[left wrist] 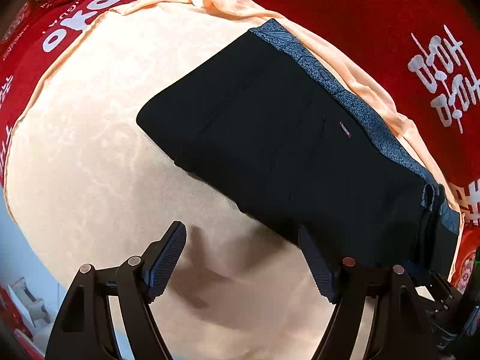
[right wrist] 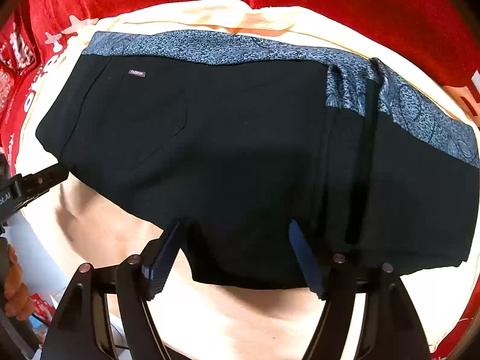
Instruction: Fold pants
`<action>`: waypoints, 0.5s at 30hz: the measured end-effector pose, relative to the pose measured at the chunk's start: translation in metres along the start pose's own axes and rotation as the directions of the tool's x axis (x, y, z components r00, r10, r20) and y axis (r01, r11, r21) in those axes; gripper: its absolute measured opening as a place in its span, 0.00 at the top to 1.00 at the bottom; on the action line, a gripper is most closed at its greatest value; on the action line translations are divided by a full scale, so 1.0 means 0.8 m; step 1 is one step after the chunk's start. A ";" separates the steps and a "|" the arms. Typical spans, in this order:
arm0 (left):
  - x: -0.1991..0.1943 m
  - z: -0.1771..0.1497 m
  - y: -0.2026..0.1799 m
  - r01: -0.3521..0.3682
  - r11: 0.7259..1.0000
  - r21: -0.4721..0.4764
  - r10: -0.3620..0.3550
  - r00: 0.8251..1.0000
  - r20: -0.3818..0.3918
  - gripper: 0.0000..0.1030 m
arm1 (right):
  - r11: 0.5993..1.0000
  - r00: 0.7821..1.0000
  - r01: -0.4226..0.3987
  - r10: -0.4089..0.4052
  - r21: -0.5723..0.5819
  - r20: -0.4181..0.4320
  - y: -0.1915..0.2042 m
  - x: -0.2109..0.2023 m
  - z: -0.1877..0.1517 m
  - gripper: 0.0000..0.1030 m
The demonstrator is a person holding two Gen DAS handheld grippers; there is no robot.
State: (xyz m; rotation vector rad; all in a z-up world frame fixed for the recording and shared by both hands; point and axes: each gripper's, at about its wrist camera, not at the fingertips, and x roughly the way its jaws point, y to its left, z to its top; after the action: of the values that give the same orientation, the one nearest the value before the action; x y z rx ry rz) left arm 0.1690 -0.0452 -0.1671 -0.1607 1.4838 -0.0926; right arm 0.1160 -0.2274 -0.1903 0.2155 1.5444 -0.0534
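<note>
The black pants (left wrist: 288,150) lie folded into a thick, flat bundle on a cream cloth (left wrist: 99,150). In the left wrist view the pants fill the middle and right of the frame and slant down toward the lower right. A blue speckled waistband (left wrist: 354,102) runs along their upper right edge, and a tiny label (left wrist: 345,129) sits just below it. The left hand-held gripper (left wrist: 243,264) is at the bottom of the frame with its two fingers spread wide apart and nothing between them. Its left finger is over bare cream cloth, and its right finger is at the near edge of the pants; I cannot tell if it touches them. A red cloth with white letters (left wrist: 390,30) shows along the top and both sides of the frame, under the cream cloth. In the right wrist view the pants (right wrist: 240,150) fill most of the frame, with the waistband (right wrist: 228,48) across the top and the label (right wrist: 137,73) at the upper left. The right hand-held gripper (right wrist: 235,258) is at the bottom, its fingers also wide apart. The near edge of the pants sits between them, but they are not squeezing it. At the left edge of this frame, part of the other gripper pokes in beside the pants.
</note>
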 end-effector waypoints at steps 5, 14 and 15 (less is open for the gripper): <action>0.008 0.005 0.001 0.010 1.000 -0.014 -0.011 1.000 -0.006 0.24 | 1.000 1.000 0.002 -0.002 -0.009 -0.003 0.002 0.005 0.003 0.25; 0.010 0.016 0.040 0.127 0.984 -0.129 -0.125 0.992 0.022 0.24 | 1.000 1.000 -0.002 0.002 -0.009 -0.002 0.012 0.017 0.006 0.22; 0.011 0.016 0.047 0.152 0.977 -0.151 -0.150 0.988 0.028 0.24 | 1.000 1.000 -0.004 0.004 -0.009 -0.002 0.011 0.018 0.006 0.22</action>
State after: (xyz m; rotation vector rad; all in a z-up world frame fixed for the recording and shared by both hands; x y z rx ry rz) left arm 0.1809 -0.0091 -0.1806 -0.3977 1.4612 -0.1000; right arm 0.1230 -0.2183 -0.2033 0.2116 1.5455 -0.0433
